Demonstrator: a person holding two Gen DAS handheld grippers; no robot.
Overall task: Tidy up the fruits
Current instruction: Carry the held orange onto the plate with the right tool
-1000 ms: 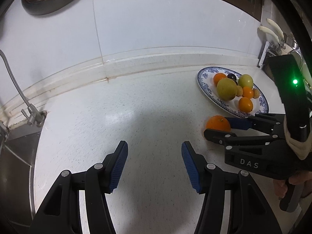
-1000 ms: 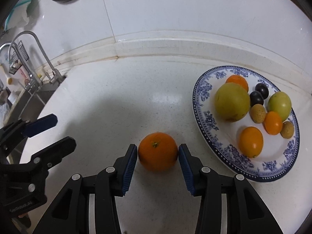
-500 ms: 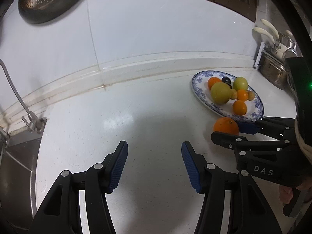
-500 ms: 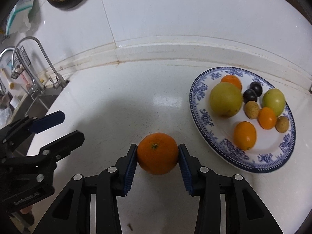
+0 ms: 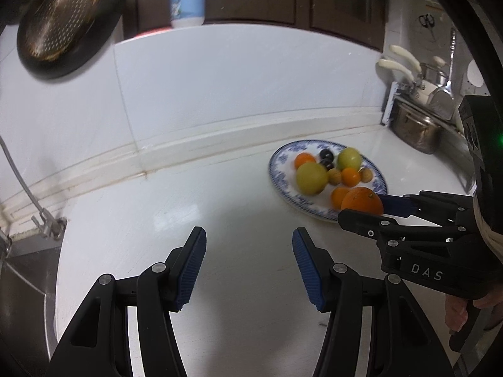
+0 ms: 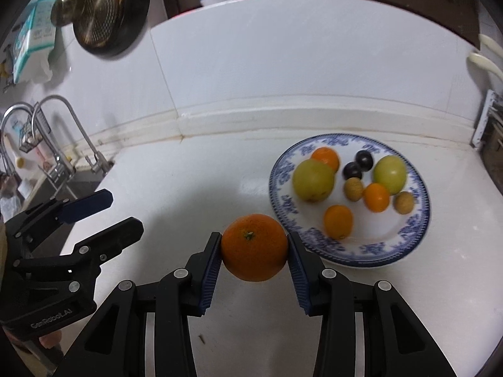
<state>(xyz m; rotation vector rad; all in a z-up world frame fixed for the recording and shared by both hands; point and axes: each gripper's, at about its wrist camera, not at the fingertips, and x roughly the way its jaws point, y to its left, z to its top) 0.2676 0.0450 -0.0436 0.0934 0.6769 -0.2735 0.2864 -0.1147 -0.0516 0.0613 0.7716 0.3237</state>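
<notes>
White kitchen counter (image 6: 188,188) w/ white tiled wall behind; sink and taps at the left end, metal pot and rack at the right.

Right gripper (image 6: 254,253) is clamped on the big orange (image 6: 254,247), blue pads pressed against both its sides. Fruit is round, no real long axis; stem dimple faces up toward the camera. It's clear of the counter, just beside the near-left rim of the blue-patterned plate (image 6: 418,235), not over its middle.

Plate holds two yellow-green fruits, three small oranges, two dark plums, two small tan fruits, bunched toward the centre. Bare plate along the near rim and right side.

Left gripper (image 5: 250,262) has jaws apart, nothing between them, over bare counter. Wide open counter from there to the sink edge and back to the wall ledge.

Left wrist view shows the right gripper (image 5: 361,207) side-on, orange (image 5: 361,201) overlapping the plate (image 5: 276,169) rim, plus pot and utensil handles at far right. Right wrist view alone shows both taps, the left gripper (image 6: 110,216) side-on, and a strainer hanging on the wall.
</notes>
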